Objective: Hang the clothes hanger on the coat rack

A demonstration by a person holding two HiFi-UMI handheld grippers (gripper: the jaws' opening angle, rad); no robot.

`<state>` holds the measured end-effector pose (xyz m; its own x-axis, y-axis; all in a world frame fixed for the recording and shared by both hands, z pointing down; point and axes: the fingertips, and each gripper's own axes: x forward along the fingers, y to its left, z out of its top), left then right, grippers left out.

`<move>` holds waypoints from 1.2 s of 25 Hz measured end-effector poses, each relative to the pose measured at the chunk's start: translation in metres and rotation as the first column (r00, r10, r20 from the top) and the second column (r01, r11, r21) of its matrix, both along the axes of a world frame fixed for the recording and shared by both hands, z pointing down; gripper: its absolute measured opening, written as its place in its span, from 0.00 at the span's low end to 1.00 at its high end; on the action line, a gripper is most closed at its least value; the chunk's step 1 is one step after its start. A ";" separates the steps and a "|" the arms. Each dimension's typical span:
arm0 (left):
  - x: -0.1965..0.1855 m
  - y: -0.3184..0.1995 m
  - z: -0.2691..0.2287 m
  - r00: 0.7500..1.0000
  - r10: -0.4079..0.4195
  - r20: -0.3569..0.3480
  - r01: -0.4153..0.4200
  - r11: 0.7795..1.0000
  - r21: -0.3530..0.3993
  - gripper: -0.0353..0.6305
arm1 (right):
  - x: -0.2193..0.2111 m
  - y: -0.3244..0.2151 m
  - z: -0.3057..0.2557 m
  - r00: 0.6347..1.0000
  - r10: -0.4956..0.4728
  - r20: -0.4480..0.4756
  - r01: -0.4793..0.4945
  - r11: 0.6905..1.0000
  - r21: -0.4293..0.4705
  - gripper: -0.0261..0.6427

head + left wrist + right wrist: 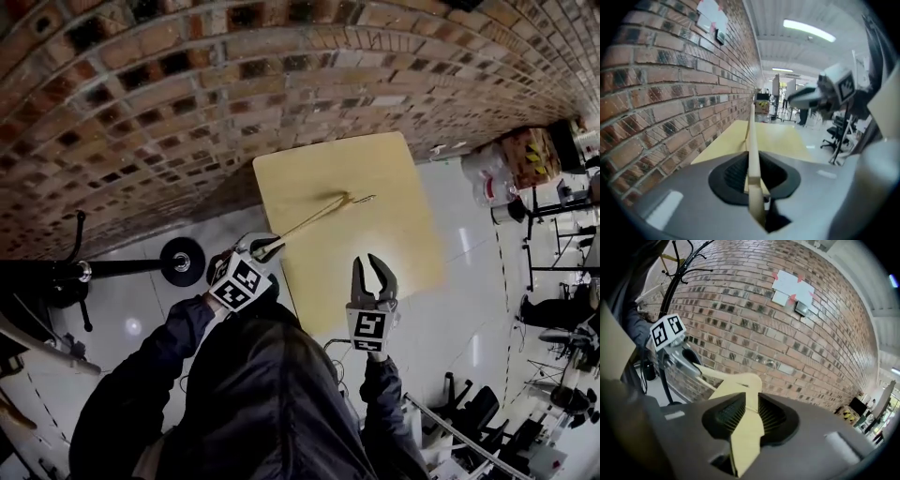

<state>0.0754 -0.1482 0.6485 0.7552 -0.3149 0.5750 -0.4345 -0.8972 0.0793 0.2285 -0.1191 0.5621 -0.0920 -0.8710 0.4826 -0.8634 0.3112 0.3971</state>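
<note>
My left gripper (265,248) is shut on one end of a pale wooden clothes hanger (314,220). The hanger slants up and to the right over the yellow table (394,169), and its metal hook (361,199) is at the far end. In the left gripper view the thin wooden arm (752,136) runs straight out from between the jaws. My right gripper (372,265) hovers over the table just below the hanger, jaws apart, nothing gripped. The black coat rack (122,269) stands at the left, with its round base (181,261) on the floor and its hooks (677,263) high in the right gripper view.
A brick wall (187,94) runs behind the table and the rack. White papers (792,289) are taped to it. Striped boxes (530,155) stand at the right, with office chairs (469,408) at the lower right. The floor (459,281) is pale and glossy.
</note>
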 end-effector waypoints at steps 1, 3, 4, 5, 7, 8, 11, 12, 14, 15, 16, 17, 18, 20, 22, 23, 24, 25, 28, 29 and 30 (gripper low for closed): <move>-0.001 -0.001 -0.007 0.999 -0.013 -0.030 0.012 0.999 -0.030 0.14 | 0.005 -0.010 0.014 1.000 -0.010 -0.013 0.009 1.000 -0.025 0.20; -0.002 0.000 -0.016 0.995 -0.045 -0.084 0.037 0.995 -0.096 0.14 | 0.012 -0.033 0.038 0.998 -0.041 -0.036 0.039 0.997 -0.070 0.23; -0.003 0.001 -0.019 0.992 -0.062 -0.111 0.047 0.990 -0.129 0.14 | 0.012 -0.045 0.050 0.997 -0.065 -0.047 0.061 0.994 -0.086 0.23; -0.004 0.002 -0.022 0.988 -0.079 -0.133 0.057 0.985 -0.161 0.14 | 0.011 -0.059 0.063 0.994 -0.093 -0.060 0.087 0.991 -0.099 0.25; -0.007 0.004 -0.027 0.982 -0.109 -0.155 0.077 0.976 -0.202 0.14 | 0.007 -0.085 0.090 0.983 -0.157 -0.099 0.144 0.982 -0.124 0.30; -0.007 0.005 -0.029 0.981 -0.119 -0.155 0.085 0.974 -0.208 0.14 | 0.005 -0.096 0.103 0.974 -0.190 -0.122 0.172 0.975 -0.141 0.34; -0.003 0.012 -0.034 0.980 -0.135 -0.146 0.102 0.972 -0.213 0.14 | 0.003 -0.115 0.133 0.950 -0.263 -0.170 0.231 0.955 -0.187 0.36; -0.001 0.015 -0.034 0.980 -0.139 -0.143 0.106 0.970 -0.219 0.14 | 0.003 -0.119 0.139 0.944 -0.276 -0.178 0.242 0.952 -0.189 0.35; 0.006 0.019 -0.033 0.979 -0.152 -0.137 0.118 0.966 -0.231 0.14 | 0.006 -0.127 0.144 0.937 -0.295 -0.187 0.263 0.949 -0.175 0.33; 0.010 0.018 -0.032 0.978 -0.161 -0.132 0.127 0.964 -0.234 0.14 | 0.006 -0.133 0.145 0.934 -0.303 -0.187 0.274 0.947 -0.167 0.27; 0.011 0.016 -0.033 0.978 -0.169 -0.126 0.136 0.963 -0.233 0.14 | 0.005 -0.139 0.144 0.933 -0.311 -0.183 0.283 0.945 -0.161 0.19; 0.010 0.015 -0.036 0.977 -0.175 -0.121 0.144 0.963 -0.228 0.14 | 0.002 -0.143 0.142 0.933 -0.315 -0.172 0.290 0.944 -0.156 0.19; 0.007 0.014 -0.041 0.976 -0.181 -0.118 0.152 0.964 -0.220 0.14 | -0.003 -0.145 0.137 0.934 -0.320 -0.156 0.298 0.943 -0.148 0.18; -0.002 0.014 -0.056 0.972 -0.203 -0.119 0.177 0.964 -0.197 0.14 | -0.014 -0.149 0.117 0.927 -0.346 -0.142 0.331 0.936 -0.119 0.18; -0.015 0.014 -0.078 0.963 -0.239 -0.127 0.218 0.963 -0.161 0.14 | -0.032 -0.160 0.086 0.902 -0.401 -0.158 0.395 0.916 -0.074 0.18; -0.023 0.014 -0.091 0.956 -0.261 -0.132 0.243 0.960 -0.139 0.14 | -0.045 -0.167 0.068 0.885 -0.434 -0.167 0.432 0.901 -0.050 0.18; -0.033 0.015 -0.104 0.948 -0.286 -0.138 0.271 0.955 -0.116 0.14 | -0.060 -0.174 0.050 0.867 -0.466 -0.174 0.469 0.883 -0.029 0.18; -0.044 0.015 -0.117 0.938 -0.315 -0.147 0.303 0.948 -0.097 0.14 | -0.078 -0.180 0.032 0.848 -0.499 -0.179 0.506 0.862 -0.009 0.18; -0.086 0.019 -0.158 0.892 -0.416 -0.179 0.414 0.909 -0.047 0.14 | -0.140 -0.195 -0.019 0.774 -0.600 -0.204 0.620 0.783 0.049 0.18; -0.102 0.021 -0.171 0.872 -0.452 -0.189 0.455 0.890 -0.031 0.14 | -0.164 -0.198 -0.036 0.745 -0.633 -0.211 0.657 0.751 0.066 0.18; -0.117 0.024 -0.184 0.849 -0.488 -0.200 0.495 0.869 -0.019 0.14 | -0.188 -0.200 -0.052 0.714 -0.666 -0.216 0.693 0.716 0.082 0.18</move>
<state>-0.0417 -0.1246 0.4647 0.5908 -0.6903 0.4178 -0.7987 -0.5737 0.1814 0.0409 -0.3194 0.5106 -0.6208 -0.6630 0.4184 -0.3611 0.7155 0.5980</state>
